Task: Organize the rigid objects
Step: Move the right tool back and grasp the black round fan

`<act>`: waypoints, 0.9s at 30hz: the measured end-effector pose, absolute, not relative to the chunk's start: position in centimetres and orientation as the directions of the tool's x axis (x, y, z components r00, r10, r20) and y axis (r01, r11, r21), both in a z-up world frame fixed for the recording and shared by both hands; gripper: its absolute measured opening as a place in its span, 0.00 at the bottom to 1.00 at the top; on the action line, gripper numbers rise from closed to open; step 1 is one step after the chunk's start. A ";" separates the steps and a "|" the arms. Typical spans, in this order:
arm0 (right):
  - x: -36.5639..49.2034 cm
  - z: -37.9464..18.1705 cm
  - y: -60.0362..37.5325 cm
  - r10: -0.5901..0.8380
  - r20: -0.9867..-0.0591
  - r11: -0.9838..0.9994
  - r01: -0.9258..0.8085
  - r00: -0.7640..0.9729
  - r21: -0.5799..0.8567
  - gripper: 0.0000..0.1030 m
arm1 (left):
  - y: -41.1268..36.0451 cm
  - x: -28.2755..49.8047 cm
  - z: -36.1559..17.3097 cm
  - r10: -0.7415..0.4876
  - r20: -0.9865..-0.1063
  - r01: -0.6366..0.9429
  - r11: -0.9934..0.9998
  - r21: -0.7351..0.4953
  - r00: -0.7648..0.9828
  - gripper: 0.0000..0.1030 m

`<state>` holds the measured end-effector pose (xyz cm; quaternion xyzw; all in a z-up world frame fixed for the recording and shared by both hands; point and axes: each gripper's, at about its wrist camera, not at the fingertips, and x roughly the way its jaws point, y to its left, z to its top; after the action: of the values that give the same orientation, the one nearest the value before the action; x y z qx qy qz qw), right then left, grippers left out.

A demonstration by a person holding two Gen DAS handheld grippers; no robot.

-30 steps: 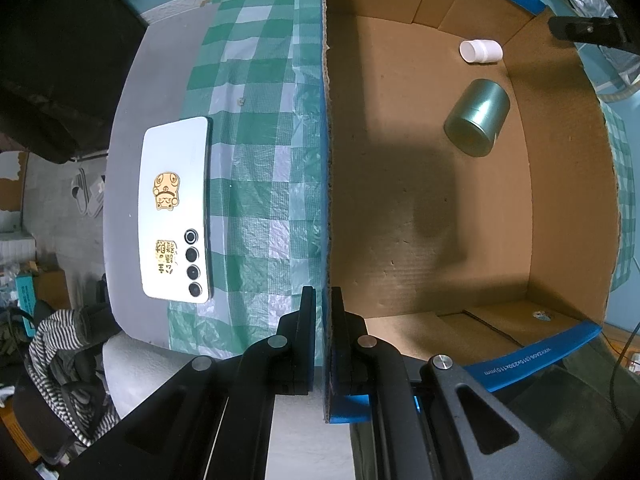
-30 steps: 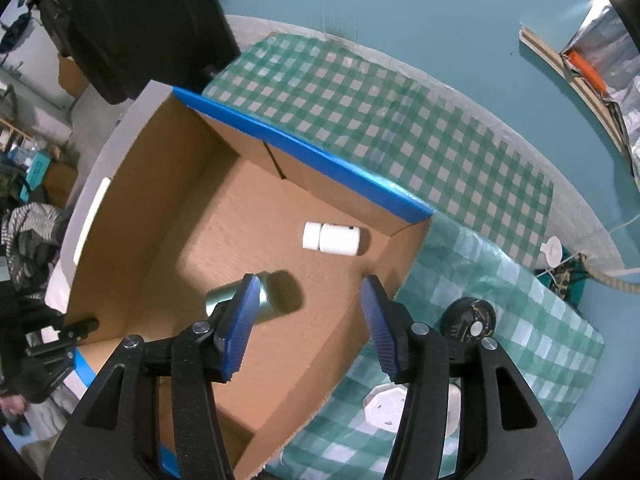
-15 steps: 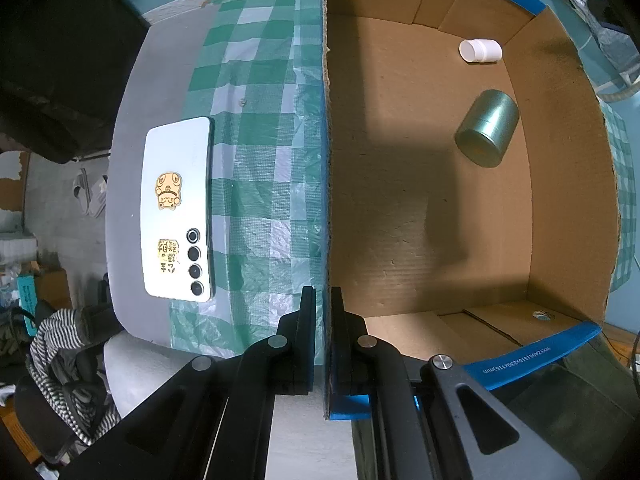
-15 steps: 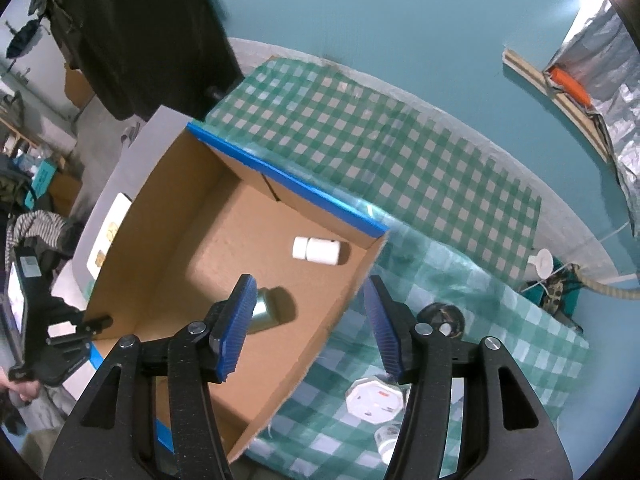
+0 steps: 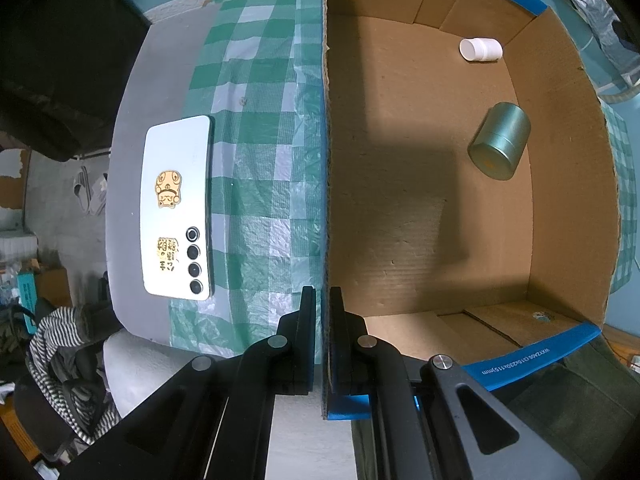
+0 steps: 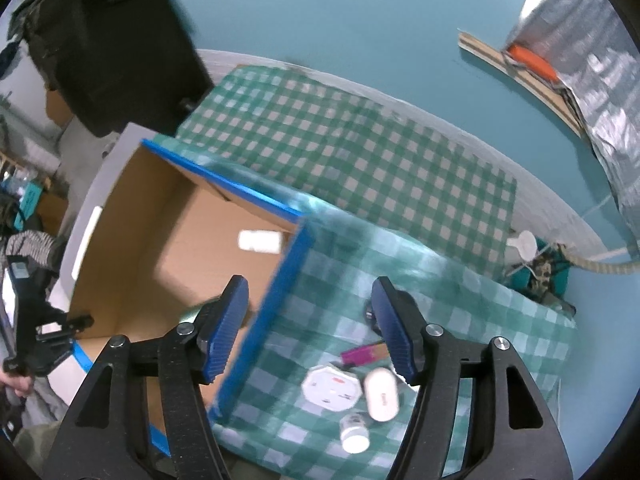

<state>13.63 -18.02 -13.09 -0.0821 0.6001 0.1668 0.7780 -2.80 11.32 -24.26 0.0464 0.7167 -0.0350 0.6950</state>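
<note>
The left gripper (image 5: 322, 340) is clamped on the blue-taped wall of the cardboard box (image 5: 420, 216), its two black fingers pinching the upright edge from either side. The right gripper (image 6: 310, 330) hangs empty above the box's taped rim where box meets cloth; its blue-padded jaws have just been opening and now stand about half spread with nothing between them. The table (image 5: 132, 92) is grey and carries a green-and-white checked cloth (image 6: 360, 152) that runs under and around the box. Inside the box, a green metal tin (image 5: 499, 141) lies on its side against the wall opposite the clamped one, and a small white bottle (image 5: 480, 49) lies on its side in the far corner by the same wall. Outside the clamped wall, a white phone (image 5: 177, 212) lies face down near the table's edge, partly on the cloth's border. On the cloth outside the box, near the table's front edge in the right wrist view, sit a white octagonal object (image 6: 331, 387), a white oval case (image 6: 382, 393) touching it, a purple strip (image 6: 362, 355) just behind them, and a small white-capped bottle (image 6: 354, 432) in front; a dark round object shows partly behind the right finger.
</note>
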 end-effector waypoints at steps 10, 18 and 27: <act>15.3 -17.9 -23.3 0.125 -0.979 0.965 -0.248 0.161 0.083 0.67 | 11.5 -3.0 -24.4 0.020 -0.999 0.107 0.994 0.017 -0.029 0.05; 15.8 -23.5 -25.3 0.113 -0.989 0.974 -0.206 0.093 0.092 0.67 | 11.5 -3.2 -24.4 0.026 -0.999 0.098 0.995 0.023 -0.026 0.05; 15.8 -27.3 -26.3 0.123 -0.990 0.976 -0.188 0.063 0.110 0.67 | 11.6 -3.3 -24.6 0.039 -0.999 0.085 0.996 0.036 -0.028 0.05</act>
<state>15.82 -26.28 -27.26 -0.0240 0.6763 0.1068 0.7285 -3.25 11.60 -24.58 0.0431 0.7167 -0.0165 0.6959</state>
